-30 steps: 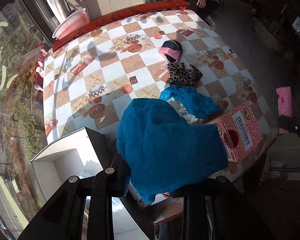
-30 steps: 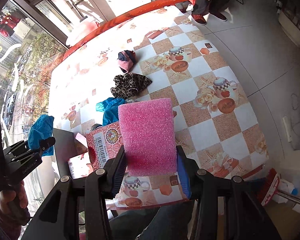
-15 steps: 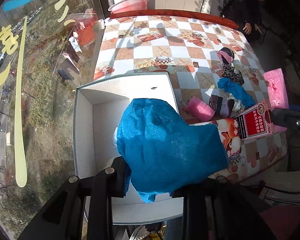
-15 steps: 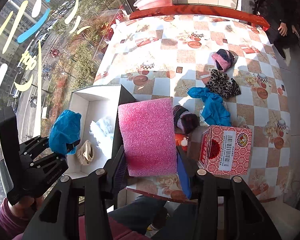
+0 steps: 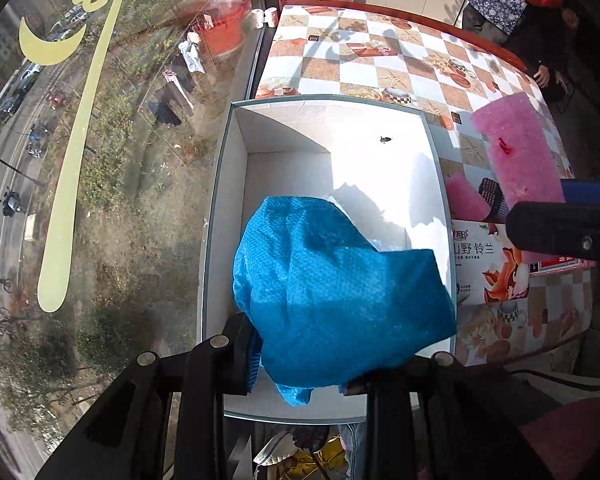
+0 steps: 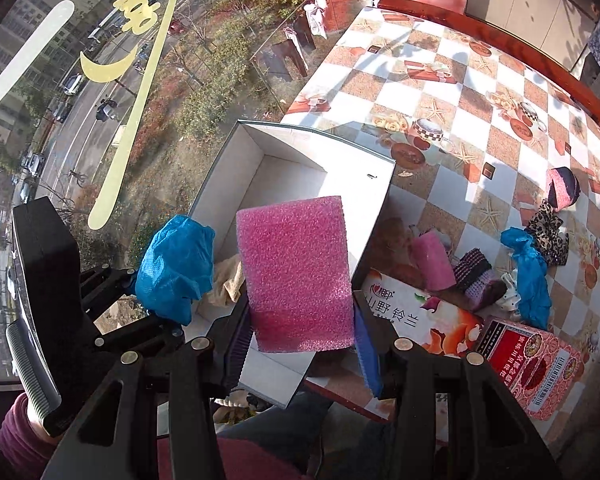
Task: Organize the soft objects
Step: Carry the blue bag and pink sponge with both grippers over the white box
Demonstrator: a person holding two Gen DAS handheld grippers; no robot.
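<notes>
Fingers of the left gripper (image 5: 300,364) are clamping a blue mesh cloth (image 5: 336,292), which is hanging over the near end of the open white box (image 5: 228,184); likely positioning for a drop inside. Left wrist view is also showing the pink foam sheet (image 5: 518,152) hovering at right above a printed carton (image 5: 496,264) on the checkered tablecloth (image 5: 364,68).

Right wrist view: right gripper (image 6: 300,344) is pinching the pink foam sheet by its lower edge, holding it upright over the box's right wall, probably queuing behind the cloth. A beige soft item (image 6: 226,280) is lying in the box. More soft pieces are waiting on the table: pink roll (image 6: 430,258), striped knit (image 6: 478,276), blue rag (image 6: 530,268), leopard cloth (image 6: 548,232).
</notes>
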